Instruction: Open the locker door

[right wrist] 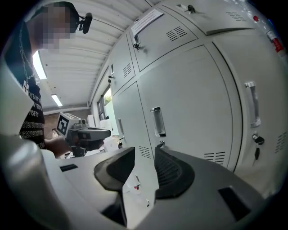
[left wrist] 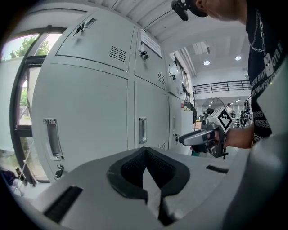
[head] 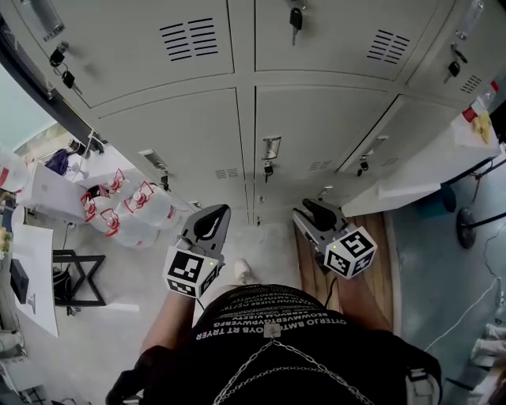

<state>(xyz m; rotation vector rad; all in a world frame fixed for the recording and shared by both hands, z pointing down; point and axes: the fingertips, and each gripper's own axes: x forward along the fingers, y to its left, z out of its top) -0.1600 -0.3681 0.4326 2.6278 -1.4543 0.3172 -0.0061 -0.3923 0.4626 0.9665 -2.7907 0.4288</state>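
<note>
Two grippers are held side by side in front of a bank of grey lockers, and neither touches it. The left gripper [left wrist: 144, 152] is clenched: its dark pads meet at the tips and nothing is caught between them. The right gripper [right wrist: 144, 152] is released, its jaws set apart, with only the locker front seen through the gap. A marker cube [head: 190, 273] is carried at the rear of the left one, and the right one bears a like cube.

Straight ahead of both, in the lower row, stands the locker door [head: 324, 126]. It is shut and lies flush with its neighbours. A chrome handle [head: 271, 148] is set upright near its left edge, a key [head: 269, 168] hangs just below that handle, and vent slots [head: 320, 165] are cut low in the panel.

The neighbouring lower door [head: 182, 134] to the left is also shut. Above, in the upper row, another key [head: 296, 17] hangs from a lock.

Further out, packs of water bottles [head: 130, 210] lie on the floor at the left. At the right a pale panel [head: 419, 170] juts out from the bank; whether it is an open door cannot be told.
</note>
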